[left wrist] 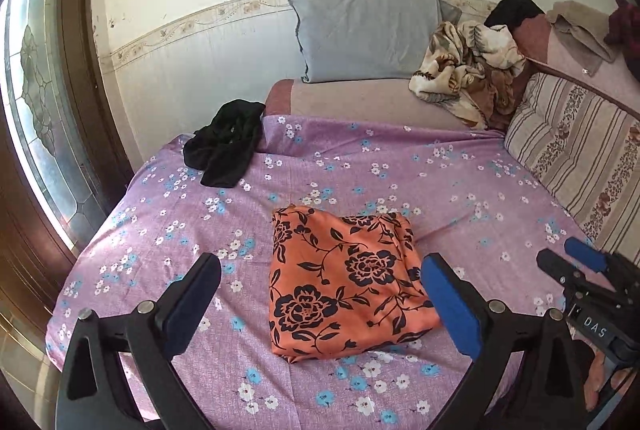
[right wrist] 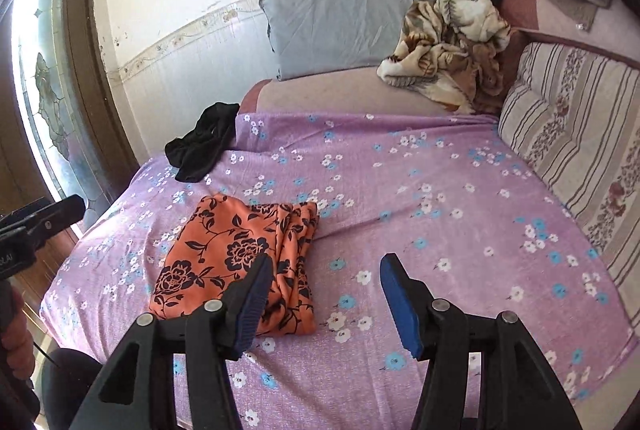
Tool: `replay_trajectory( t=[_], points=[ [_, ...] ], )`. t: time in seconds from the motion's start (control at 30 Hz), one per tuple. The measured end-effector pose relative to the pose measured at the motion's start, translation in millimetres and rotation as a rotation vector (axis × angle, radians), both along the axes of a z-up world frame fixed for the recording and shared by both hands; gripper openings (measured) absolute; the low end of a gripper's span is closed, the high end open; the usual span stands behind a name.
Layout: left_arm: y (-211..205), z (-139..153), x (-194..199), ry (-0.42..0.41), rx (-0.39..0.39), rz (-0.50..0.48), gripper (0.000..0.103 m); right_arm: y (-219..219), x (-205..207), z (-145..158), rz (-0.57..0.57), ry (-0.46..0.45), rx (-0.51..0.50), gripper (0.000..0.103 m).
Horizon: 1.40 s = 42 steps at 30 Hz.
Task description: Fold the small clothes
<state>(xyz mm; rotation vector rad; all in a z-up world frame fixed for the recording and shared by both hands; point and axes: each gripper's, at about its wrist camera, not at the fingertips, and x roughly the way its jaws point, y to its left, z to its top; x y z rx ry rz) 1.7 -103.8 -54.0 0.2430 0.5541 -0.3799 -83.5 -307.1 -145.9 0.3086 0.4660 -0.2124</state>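
The left gripper [left wrist: 320,294] stands wide open and the right gripper [right wrist: 326,294] about half open, both empty and clear of the cloth. The orange cloth [left wrist: 344,282], black-flowered, lies folded in a rough square on the sheet [left wrist: 460,190]. A crumpled black garment [left wrist: 228,142] lies at 10 o'clock, a pillow [left wrist: 364,34] at 12 and a blanket [left wrist: 468,70] at 1; nothing blocks the way.
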Motion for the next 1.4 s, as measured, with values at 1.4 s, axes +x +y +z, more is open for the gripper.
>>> replay_trajectory(
  t=[1.4],
  points=[
    [93.0, 77.3, 4.1, -0.142, -0.035, 0.267, 0.1, 102.9, 22.2, 118.7, 0.09, -0.047, -0.157, 0.069]
  ],
)
